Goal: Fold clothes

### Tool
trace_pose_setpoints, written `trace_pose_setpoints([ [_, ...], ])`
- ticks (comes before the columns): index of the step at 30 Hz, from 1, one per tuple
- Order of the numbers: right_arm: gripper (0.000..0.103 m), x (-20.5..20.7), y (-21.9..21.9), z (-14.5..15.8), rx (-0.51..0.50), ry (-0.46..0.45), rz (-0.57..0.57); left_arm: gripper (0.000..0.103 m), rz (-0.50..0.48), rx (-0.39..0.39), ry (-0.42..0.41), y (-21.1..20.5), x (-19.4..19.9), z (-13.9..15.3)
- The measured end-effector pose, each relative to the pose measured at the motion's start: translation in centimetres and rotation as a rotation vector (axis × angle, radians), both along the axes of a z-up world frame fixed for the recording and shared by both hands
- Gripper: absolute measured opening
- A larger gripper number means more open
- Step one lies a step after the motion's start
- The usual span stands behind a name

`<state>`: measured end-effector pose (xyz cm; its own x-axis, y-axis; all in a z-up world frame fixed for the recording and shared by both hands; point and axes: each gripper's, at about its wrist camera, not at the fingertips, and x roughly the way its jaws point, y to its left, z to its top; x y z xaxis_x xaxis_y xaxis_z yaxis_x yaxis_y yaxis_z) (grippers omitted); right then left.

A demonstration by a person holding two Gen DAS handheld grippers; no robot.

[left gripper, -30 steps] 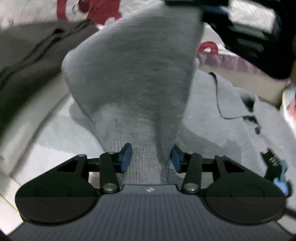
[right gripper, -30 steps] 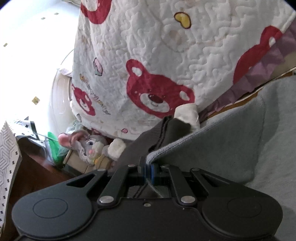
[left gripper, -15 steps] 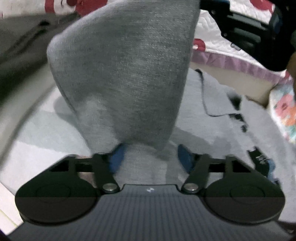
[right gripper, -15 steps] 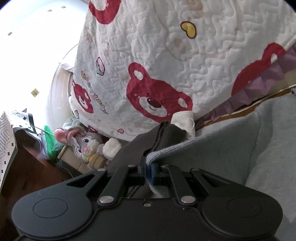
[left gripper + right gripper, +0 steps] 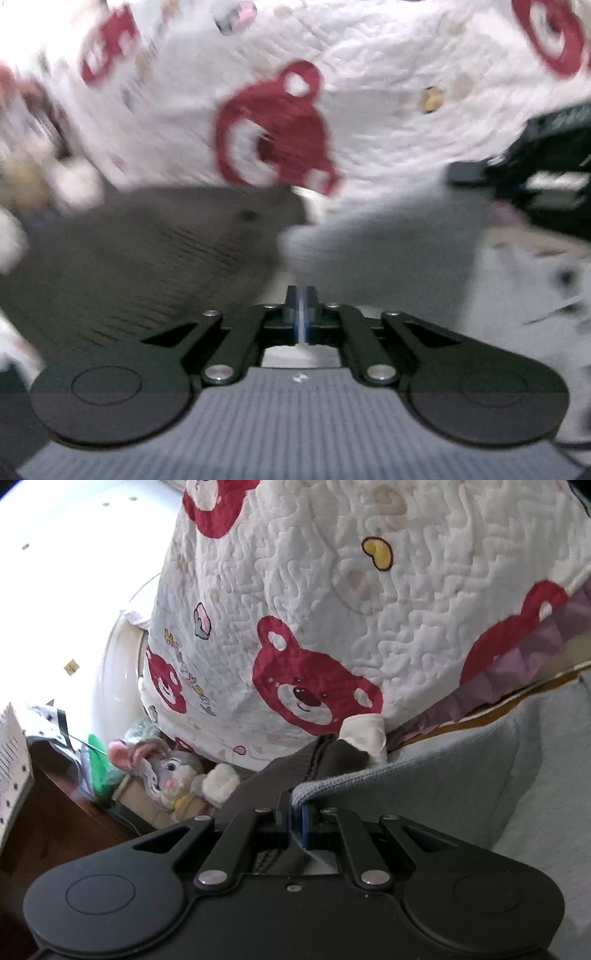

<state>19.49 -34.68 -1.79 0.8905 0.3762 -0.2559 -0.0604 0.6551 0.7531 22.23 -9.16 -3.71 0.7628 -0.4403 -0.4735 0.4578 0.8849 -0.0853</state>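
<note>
A light grey knit garment (image 5: 461, 794) lies on the bed, one edge lifted. My right gripper (image 5: 295, 812) is shut on that edge. In the left wrist view the picture is blurred. There the grey garment (image 5: 388, 251) hangs just beyond my left gripper (image 5: 302, 295), whose blue pads are pressed together. No cloth shows between them. At the right of that view my right gripper (image 5: 465, 173) holds the cloth up.
A dark grey-brown garment (image 5: 147, 251) lies to the left, also seen as dark cloth (image 5: 288, 775) under the right jaws. A white quilt with red bears (image 5: 332, 609) rises behind. A plush rabbit (image 5: 166, 771) and dark wooden furniture (image 5: 55, 830) sit at lower left.
The left jaws, open around the grey ribbed cuff before, have shut and the cuff is no longer between them. The left gripper rose and tipped up toward the quilt. The right gripper kept still.
</note>
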Motion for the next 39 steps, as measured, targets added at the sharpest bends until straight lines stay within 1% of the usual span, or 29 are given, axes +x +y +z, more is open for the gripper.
trace_pose_setpoints([
  [1,0.008,0.1,0.2,0.0,-0.008,0.001,0.004,0.005,-0.037,-0.054,0.023,-0.7,0.1,-0.3],
  [2,0.008,0.2,0.3,0.1,-0.012,0.001,0.012,0.008,-0.081,-0.088,0.028,-1.0,-0.1,-0.5],
  [3,0.008,0.2,0.5,0.2,-0.015,0.001,0.021,0.016,-0.123,-0.122,0.033,-1.3,-0.3,-0.6],
  [4,0.008,0.3,0.7,0.3,-0.015,0.002,0.032,0.024,-0.146,-0.152,0.036,-1.8,-0.8,-1.0],
  [5,0.008,0.3,0.8,0.4,-0.02,0.005,0.042,0.038,-0.169,-0.181,0.039,-2.3,-1.4,-1.3],
  [6,0.008,0.4,1.1,0.5,-0.029,0.016,0.047,0.041,-0.192,-0.211,0.041,-2.8,-1.9,-1.7],
  [7,0.008,0.5,1.3,0.7,-0.038,0.029,0.051,0.041,-0.213,-0.238,0.043,-3.2,-2.4,-2.0],
  [8,0.008,0.6,1.5,0.8,-0.047,0.042,0.054,0.043,-0.21,-0.216,0.038,-3.8,-2.6,-2.3],
  [9,0.008,0.7,1.8,0.8,-0.057,0.047,0.061,0.05,-0.208,-0.195,0.032,-4.4,-2.7,-2.6],
  [11,0.008,0.8,2.3,0.9,-0.06,0.051,0.084,0.057,-0.202,-0.152,0.02,-5.5,-3.0,-3.2],
  [12,0.008,0.9,2.5,1.0,-0.056,0.053,0.1,0.058,-0.197,-0.129,0.013,-6.1,-3.2,-3.6],
  [13,0.008,1.0,2.7,1.0,-0.046,0.058,0.118,0.058,-0.156,-0.092,-0.015,-6.4,-3.2,-4.0],
  [15,0.008,1.0,2.9,1.0,-0.009,0.073,0.152,0.058,-0.078,-0.06,-0.034,-6.4,-2.6,-5.3],
  [17,0.008,0.9,2.6,0.7,0.057,0.079,0.168,0.058,-0.028,-0.093,0.048,-5.3,-1.6,-5.9],
  [19,0.008,0.5,2.0,0.8,0.098,0.067,0.165,0.058,0.019,-0.13,0.128,-4.2,-0.5,-6.6],
  [20,0.008,0.3,1.8,0.9,0.099,0.06,0.162,0.057,0.017,-0.187,0.151,-3.4,-0.2,-6.6],
  [22,0.008,0.0,1.5,1.1,0.093,0.05,0.151,0.042,0.011,-0.301,0.198,-1.8,0.5,-6.7],
  [23,0.008,-0.1,1.3,1.0,0.106,0.05,0.149,0.018,0.009,-0.358,0.222,-1.1,0.8,-6.8],
  [24,0.008,-0.1,1.1,1.0,0.122,0.05,0.15,0.005,0.006,-0.416,0.245,-0.3,1.2,-6.8],
  [25,0.008,-0.2,1.0,0.9,0.139,0.051,0.15,0.004,0.003,-0.466,0.264,0.4,1.5,-6.8],
  [27,0.008,-0.3,0.8,0.9,0.166,0.04,0.155,0.004,-0.014,-0.367,0.179,-0.4,0.7,-5.2],
  [29,0.008,-0.5,0.7,1.2,0.185,0.014,0.167,0.004,-0.019,-0.236,0.08,-1.6,-0.3,-3.6],
  [30,0.008,-0.6,0.8,1.4,0.182,0.007,0.171,0.004,-0.023,-0.187,0.028,-2.1,-0.7,-2.8],
  [32,0.008,-0.5,0.8,1.7,0.171,0.0,0.169,0.004,-0.009,-0.127,-0.064,-2.5,-1.8,-1.6],
  [35,0.008,-0.6,0.5,1.8,0.174,-0.018,0.165,0.004,0.1,0.029,-0.31,-2.7,-4.3,0.3],
  [36,0.008,-0.7,0.3,1.8,0.178,-0.03,0.169,0.004,0.129,0.068,-0.373,-2.7,-4.8,0.8],
  [37,0.008,-0.8,0.2,1.9,0.183,-0.043,0.174,0.004,0.149,0.075,-0.407,-2.6,-4.9,1.4],
  [39,0.008,-1.0,0.1,2.2,0.174,-0.082,0.211,0.004,0.181,0.038,-0.431,-1.7,-4.7,2.4],
])
